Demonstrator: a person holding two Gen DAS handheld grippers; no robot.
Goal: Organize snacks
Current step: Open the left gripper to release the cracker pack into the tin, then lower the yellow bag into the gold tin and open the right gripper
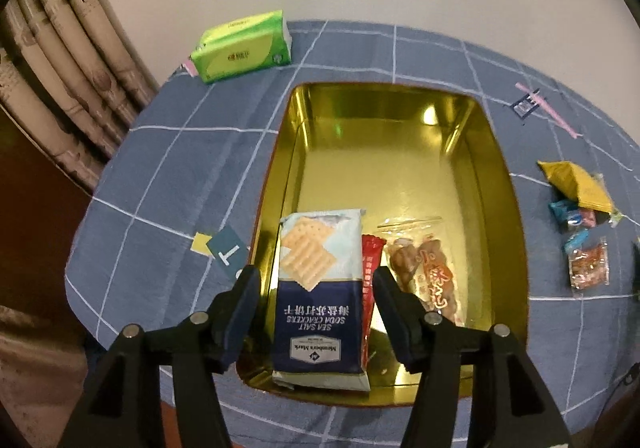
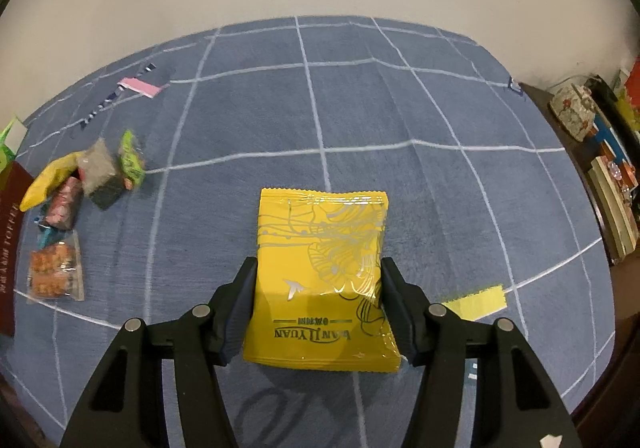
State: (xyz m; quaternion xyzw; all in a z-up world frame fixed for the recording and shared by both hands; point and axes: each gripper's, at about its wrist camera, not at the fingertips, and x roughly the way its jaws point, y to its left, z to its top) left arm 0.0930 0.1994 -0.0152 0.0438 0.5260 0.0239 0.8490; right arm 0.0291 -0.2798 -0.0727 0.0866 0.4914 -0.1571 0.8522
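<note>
A gold-lined tin [image 1: 400, 120] stands open on the blue checked cloth. Inside it, at the near end, lie a sea salt soda cracker pack [image 1: 320, 308], a red stick pack [image 1: 370, 288] and a clear bag of brown snacks [image 1: 432, 276]. My left gripper [image 1: 316, 274] hangs over the cracker pack, open, with a gap showing at its left finger [image 1: 244, 300]. In the right wrist view my right gripper [image 2: 319, 263] is shut on a yellow foil packet [image 2: 324, 272], held above the cloth with its shadow below.
Loose small snacks [image 1: 580, 208] lie right of the tin, seen as a pile [image 2: 80, 184] at the left in the right wrist view. A green tissue pack [image 1: 244, 46] sits at the back left. A side shelf with books [image 2: 608, 184] borders the right edge. Curtains [image 1: 60, 68] hang at the left.
</note>
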